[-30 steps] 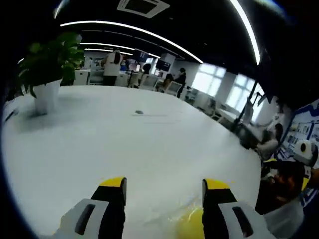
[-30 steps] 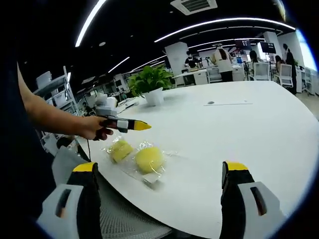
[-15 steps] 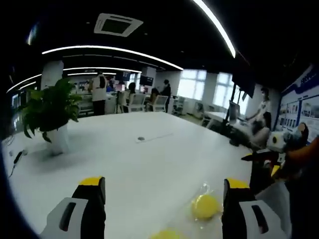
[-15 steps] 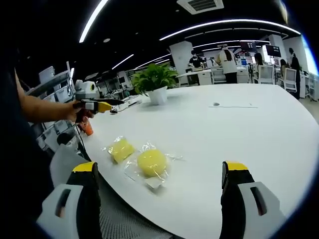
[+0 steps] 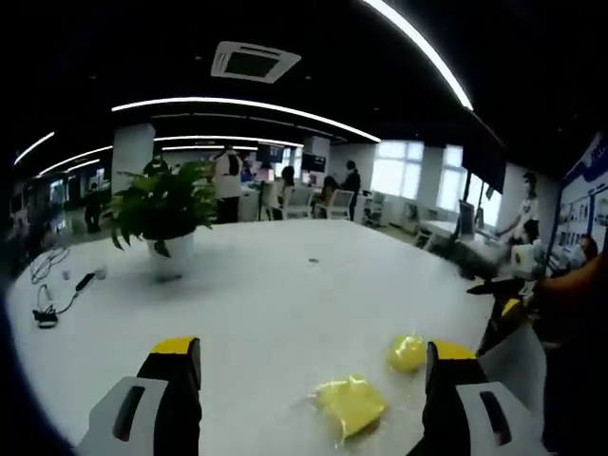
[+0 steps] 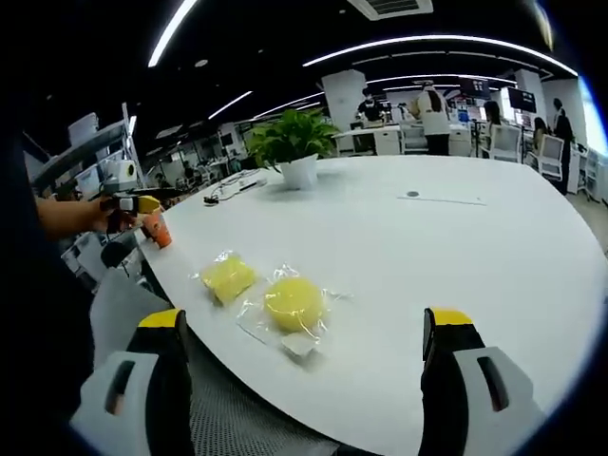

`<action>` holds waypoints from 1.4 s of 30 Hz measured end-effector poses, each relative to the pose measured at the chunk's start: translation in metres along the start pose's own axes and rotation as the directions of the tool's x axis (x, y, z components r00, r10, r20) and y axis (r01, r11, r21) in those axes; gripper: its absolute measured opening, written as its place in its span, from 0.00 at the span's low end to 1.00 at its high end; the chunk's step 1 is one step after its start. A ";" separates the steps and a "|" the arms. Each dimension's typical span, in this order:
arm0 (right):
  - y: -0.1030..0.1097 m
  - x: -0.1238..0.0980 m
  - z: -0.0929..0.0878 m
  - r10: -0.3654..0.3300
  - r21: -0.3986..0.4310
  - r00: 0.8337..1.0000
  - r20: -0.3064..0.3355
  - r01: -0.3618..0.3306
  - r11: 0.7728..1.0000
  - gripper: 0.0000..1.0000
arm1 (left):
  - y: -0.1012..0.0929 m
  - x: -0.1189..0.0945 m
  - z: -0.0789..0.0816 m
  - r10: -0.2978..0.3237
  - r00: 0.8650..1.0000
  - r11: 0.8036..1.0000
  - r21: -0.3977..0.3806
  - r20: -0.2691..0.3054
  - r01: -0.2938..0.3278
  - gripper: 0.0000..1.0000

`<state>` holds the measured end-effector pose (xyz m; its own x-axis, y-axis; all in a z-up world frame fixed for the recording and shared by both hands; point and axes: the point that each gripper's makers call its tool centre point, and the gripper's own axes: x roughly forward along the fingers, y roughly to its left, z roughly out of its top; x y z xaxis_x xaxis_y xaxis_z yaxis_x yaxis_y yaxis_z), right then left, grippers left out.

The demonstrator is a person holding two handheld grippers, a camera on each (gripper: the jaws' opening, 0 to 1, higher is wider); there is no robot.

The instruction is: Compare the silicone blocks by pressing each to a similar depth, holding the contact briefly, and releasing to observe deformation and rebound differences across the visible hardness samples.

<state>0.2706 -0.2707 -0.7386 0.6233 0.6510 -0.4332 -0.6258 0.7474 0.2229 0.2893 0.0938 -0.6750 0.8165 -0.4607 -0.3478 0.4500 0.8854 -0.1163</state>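
In the right gripper view the right gripper (image 6: 304, 380) hangs with its jaws spread wide and nothing between them, over the table's curved near edge, which sweeps from 9 o'clock down to 5 o'clock. Two yellow silicone blocks lie just inside that edge, each in clear plastic wrap: a round one (image 6: 294, 302) near centre and a squarish one (image 6: 228, 276) just beside it at 10 o'clock, their wraps close together. The left gripper (image 6: 141, 203) shows at 9 o'clock, held in a hand off the table's side.

In the left gripper view the left gripper (image 5: 309, 394) is likewise wide open and holds nothing. The squarish block (image 5: 351, 406) sits between its jaws at 5 o'clock, the round block (image 5: 408, 352) a little farther on.

Beyond the blocks the white table (image 6: 456, 256) runs broad and bare. One potted plant (image 6: 291, 152) stands far off at 12 o'clock, with cables (image 5: 59, 290) lying near the left border.
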 end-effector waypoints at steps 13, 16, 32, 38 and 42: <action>0.001 -0.023 -0.027 -0.078 -0.057 0.997 -0.022 0.077 0.995 0.96 | 0.009 -0.037 -0.056 0.044 0.999 0.997 -0.055 -0.026 -0.045 1.00; -0.004 -0.030 -0.023 -0.093 -0.057 0.996 0.008 0.093 0.994 0.96 | 0.004 -0.038 -0.067 0.024 0.999 0.998 -0.063 -0.027 -0.025 1.00; -0.003 -0.025 -0.027 -0.096 -0.024 0.995 -0.006 0.096 0.995 0.96 | 0.009 -0.044 -0.088 0.056 0.997 0.995 -0.078 -0.044 -0.059 1.00; -0.005 -0.025 -0.022 -0.099 -0.009 0.995 0.013 0.099 0.995 0.96 | 0.010 -0.042 -0.089 0.054 0.997 0.995 -0.085 -0.049 -0.058 1.00; -0.001 -0.026 -0.022 -0.103 0.006 0.995 0.019 0.103 0.995 0.96 | 0.008 -0.042 -0.086 0.057 0.997 0.995 -0.084 -0.045 -0.060 1.00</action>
<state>0.2452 -0.2913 -0.7471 0.6934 0.5731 -0.4367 -0.5558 0.8112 0.1821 0.2278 0.1257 -0.7411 0.8236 -0.4065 -0.3955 0.3678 0.9137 -0.1730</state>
